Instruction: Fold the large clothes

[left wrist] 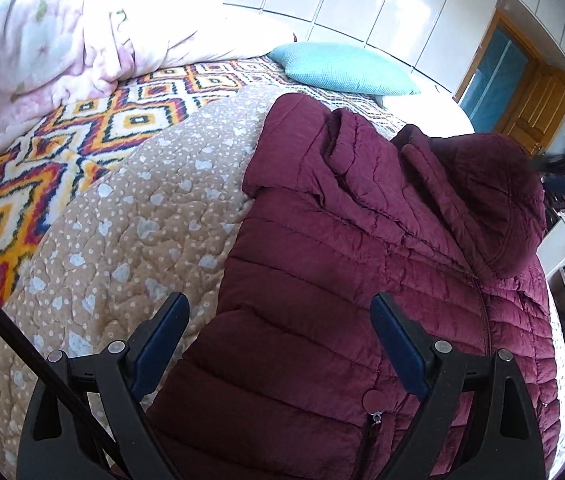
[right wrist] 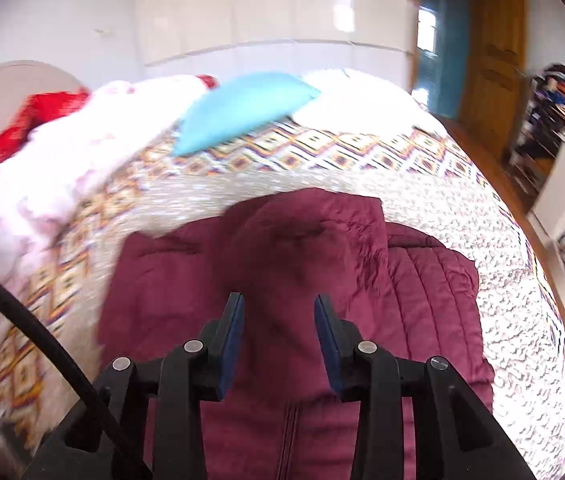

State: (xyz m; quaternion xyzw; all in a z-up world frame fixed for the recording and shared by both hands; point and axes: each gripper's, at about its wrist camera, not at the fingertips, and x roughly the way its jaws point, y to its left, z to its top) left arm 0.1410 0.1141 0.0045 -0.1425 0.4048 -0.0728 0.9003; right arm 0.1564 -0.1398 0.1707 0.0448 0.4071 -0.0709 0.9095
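With the maroon puffer jacket (left wrist: pixel 346 264) lying zipper-up on the bed's quilt (left wrist: pixel 130 216), short of the blue pillow (left wrist: pixel 342 68), both the left gripper (left wrist: pixel 278 320) and right gripper (right wrist: pixel 278 320) hang spread and empty above it, and I'd worry the slick padding slips any shallow pinch.

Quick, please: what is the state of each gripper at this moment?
Left gripper: open wide, holding nothing, above the maroon jacket.
Right gripper: open, narrower gap, holding nothing, above the same jacket.

Both wrist views downward, near, sharing jacket (left wrist: pixel 362 280)
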